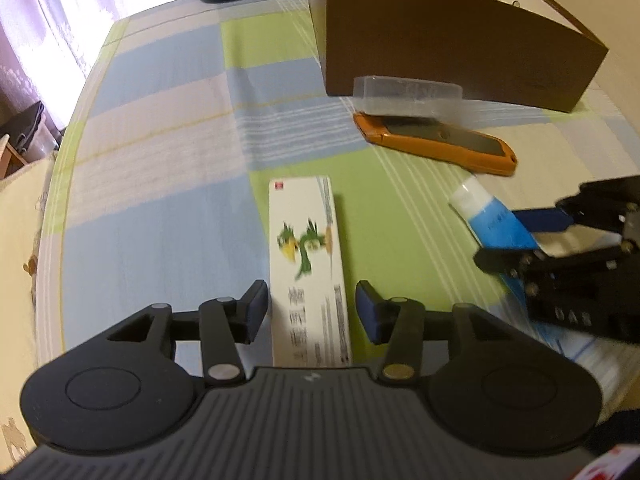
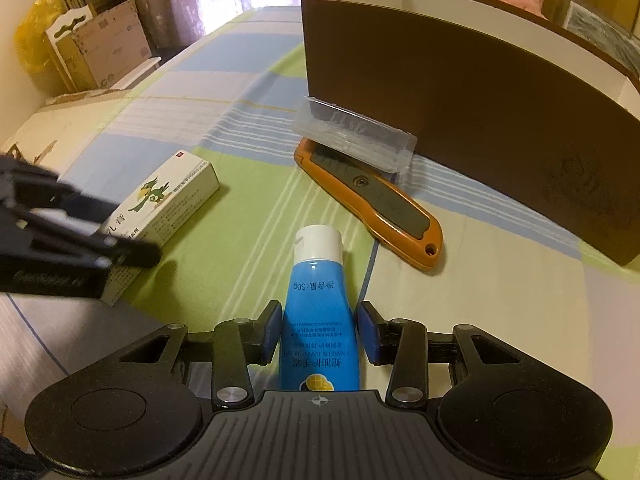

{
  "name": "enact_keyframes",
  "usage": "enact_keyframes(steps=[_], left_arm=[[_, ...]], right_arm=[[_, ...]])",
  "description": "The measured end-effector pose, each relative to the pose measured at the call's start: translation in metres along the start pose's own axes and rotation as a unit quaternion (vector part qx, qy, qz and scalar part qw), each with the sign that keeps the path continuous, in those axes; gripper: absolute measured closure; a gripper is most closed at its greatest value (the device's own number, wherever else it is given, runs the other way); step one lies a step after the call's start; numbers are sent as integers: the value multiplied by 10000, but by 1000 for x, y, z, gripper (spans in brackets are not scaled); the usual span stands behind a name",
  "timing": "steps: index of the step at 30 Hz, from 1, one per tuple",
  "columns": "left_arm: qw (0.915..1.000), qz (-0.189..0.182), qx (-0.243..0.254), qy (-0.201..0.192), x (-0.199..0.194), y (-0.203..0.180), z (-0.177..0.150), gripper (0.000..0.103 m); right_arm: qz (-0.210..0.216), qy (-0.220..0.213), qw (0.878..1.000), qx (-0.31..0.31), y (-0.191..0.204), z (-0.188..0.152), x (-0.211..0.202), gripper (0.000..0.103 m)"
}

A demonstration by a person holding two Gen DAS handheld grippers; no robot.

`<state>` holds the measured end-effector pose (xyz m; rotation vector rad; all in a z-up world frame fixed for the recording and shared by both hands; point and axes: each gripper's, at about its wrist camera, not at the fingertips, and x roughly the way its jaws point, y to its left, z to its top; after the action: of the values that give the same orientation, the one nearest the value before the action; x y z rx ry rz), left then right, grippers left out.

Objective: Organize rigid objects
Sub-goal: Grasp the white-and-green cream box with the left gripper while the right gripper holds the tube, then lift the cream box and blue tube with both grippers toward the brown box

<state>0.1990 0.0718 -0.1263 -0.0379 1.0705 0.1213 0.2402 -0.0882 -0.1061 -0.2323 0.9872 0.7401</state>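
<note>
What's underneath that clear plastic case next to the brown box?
The clear plastic case rests on the near end of an orange utility knife, leaning by the brown box. The knife's tip is covered, so it cannot be seen. The case's contents are too blurred to tell.

Both wrist views low and close over the desk [image 1: 160,160], facing the brown box [image 1: 460,52], sharing orange knife [image 2: 372,204], left view from farther left.

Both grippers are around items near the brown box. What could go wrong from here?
The right gripper straddles the blue tube low on its rounded body; it may squirt forward on closing. The left gripper has the white carton off-centre, so it could twist. The clear case leaning over the orange knife may topple.
</note>
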Motion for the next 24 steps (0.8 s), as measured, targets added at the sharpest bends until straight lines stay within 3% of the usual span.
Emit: enact_keyframes(steps=[9,24], left_arm=[[9999,45,101,50,10,-5,6,68],[9999,93,4,-99,-3,-7,6,69]], right_arm=[[8,-47,10000,-73,1,-2,-1,68],[86,-282,9994,178,-7,-1,-16,69]])
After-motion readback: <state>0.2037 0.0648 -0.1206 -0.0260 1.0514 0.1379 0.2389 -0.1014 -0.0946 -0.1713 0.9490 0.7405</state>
